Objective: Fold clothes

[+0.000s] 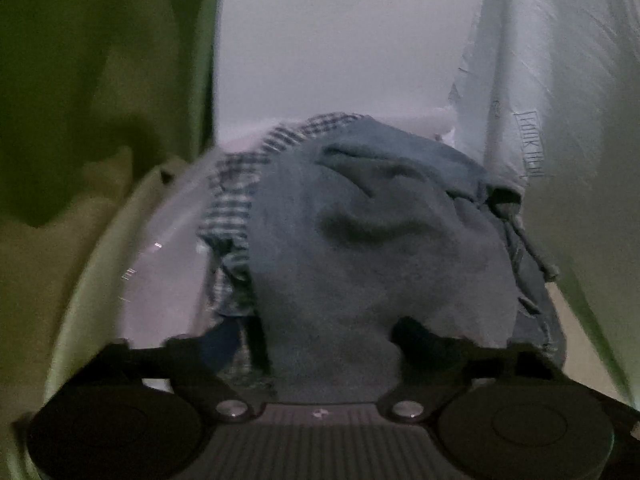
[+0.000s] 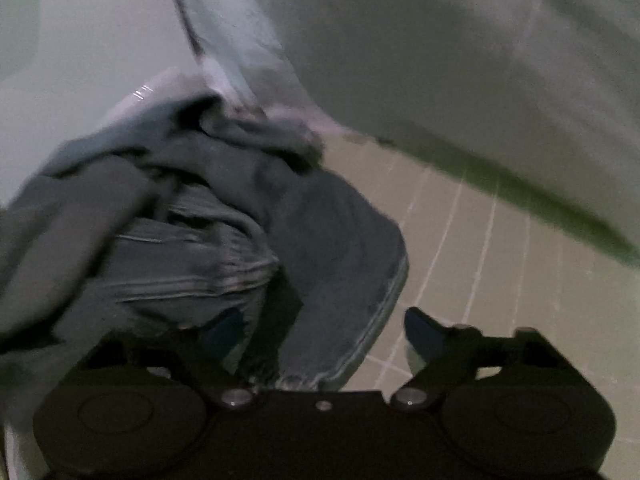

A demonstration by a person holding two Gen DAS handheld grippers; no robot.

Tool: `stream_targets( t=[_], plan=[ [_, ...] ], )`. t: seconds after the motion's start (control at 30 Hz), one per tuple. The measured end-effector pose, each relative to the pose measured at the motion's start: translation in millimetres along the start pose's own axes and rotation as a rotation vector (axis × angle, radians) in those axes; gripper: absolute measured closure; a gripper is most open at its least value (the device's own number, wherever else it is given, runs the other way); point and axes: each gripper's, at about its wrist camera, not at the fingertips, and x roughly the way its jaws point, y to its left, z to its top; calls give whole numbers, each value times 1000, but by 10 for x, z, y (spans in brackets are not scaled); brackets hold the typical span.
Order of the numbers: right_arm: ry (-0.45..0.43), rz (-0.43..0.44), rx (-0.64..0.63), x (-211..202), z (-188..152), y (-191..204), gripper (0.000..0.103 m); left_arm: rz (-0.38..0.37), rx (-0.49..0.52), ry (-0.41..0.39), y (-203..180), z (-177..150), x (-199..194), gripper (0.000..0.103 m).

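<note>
1. Nearest the camera is the left hand-held gripper. Its two fingers stand wide apart, and a big fold of the blue-grey jeans fills the gap between them. I cannot tell if it is really pinching the cloth.
2. The jeans are the biggest thing here. They sit in a bunched heap on the pale bench, with one part hanging over the edge toward the tiled floor.
3. A white plastic sheet hangs on the right side of the left view, close to the heap.
4. A checked shirt peeks out from under the jeans on their left side.
5. The right hand-held gripper has its fingers spread wide too. The hem of one jeans leg hangs down between them, closer to the left finger. The right finger has only floor behind it, so I think this gripper is not holding anything.
6. The step looks like the start: getting hold of the jeans to pull them out flat. No neat fold shows yet.
7. Next, each gripper needs to close on an edge, and then the heap needs lifting and spreading.
</note>
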Motion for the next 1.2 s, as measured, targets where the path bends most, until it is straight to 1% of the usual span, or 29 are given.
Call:
stream_targets(
  t=[0.03,0.07,0.1,0.17,0.2,0.23,0.27,0.37,0.47,0.6,0.67,0.73,0.8,0.93,1.07,1.2],
  plan=[
    [16,1,13,72,-11,-19,31,-5,11,-7,-35,-15,-6,50],
    [32,2,26,143,-22,-37,35,-7,26,-16,-76,-30,-18,61],
    [48,3,39,215,-33,-56,38,-9,40,-25,-118,-45,-29,67],
    [26,1,7,227,-87,-51,46,-16,72,-47,-209,-75,-91,85],
    [17,-10,-12,217,-114,-51,69,-23,90,-61,-260,-90,-152,89],
    [4,-21,-27,205,-142,-57,93,-29,109,-76,-311,-105,-212,90],
    [-6,-10,-29,193,-169,-88,96,-35,127,-90,-362,-120,-273,91],
    [-43,21,-15,78,-274,-236,98,-55,181,-132,-516,-165,-455,93],
    [-107,6,-26,-180,-385,-345,99,-74,236,-175,-669,-210,-637,93],
    [-190,-49,-12,-627,-581,-602,99,-100,309,-231,-874,-270,-879,94],
    [-225,-113,-20,-868,-727,-791,99,-118,345,-251,-993,-348,-1007,94],
    [-246,-174,7,-1106,-893,-1061,99,-144,383,-259,-1137,-501,-1144,94],
    [-256,-237,55,-1355,-1090,-1407,99,-180,408,-257,-1288,-683,-1280,94],
    [-253,-356,160,-1873,-1558,-2192,99,-236,450,-231,-1572,-1164,-1515,94],
    [-224,-485,222,-2315,-2044,-2902,99,-281,466,-166,-1869,-1701,-1665,94],
    [-189,-588,266,-2766,-2464,-3591,99,-336,486,-96,-2262,-2308,-1861,94]
  ],
)
